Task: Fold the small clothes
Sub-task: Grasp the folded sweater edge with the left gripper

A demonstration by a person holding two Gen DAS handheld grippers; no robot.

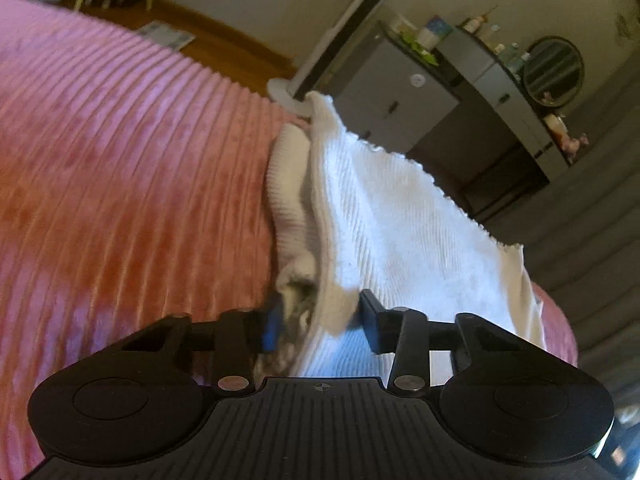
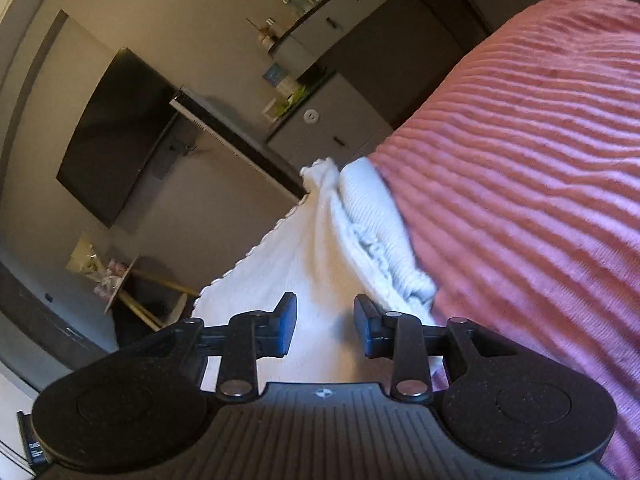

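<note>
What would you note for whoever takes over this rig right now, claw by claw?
Left claw: closed on a bunched edge of the white ribbed garment.
Right claw: white cloth fills the gap between its fingers; grip appears on, though pad contact is not clear.
Position: the garment is raised off the pink ribbed bedspread, with a second white layer beside it.
Done: both ends picked up.
Left: lay it flat, fold it, and press it.

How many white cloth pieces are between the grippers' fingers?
1 white garment, as far as shows: one end between the left gripper fingers, the other between the right gripper fingers. Folded layers may hide more.
</note>
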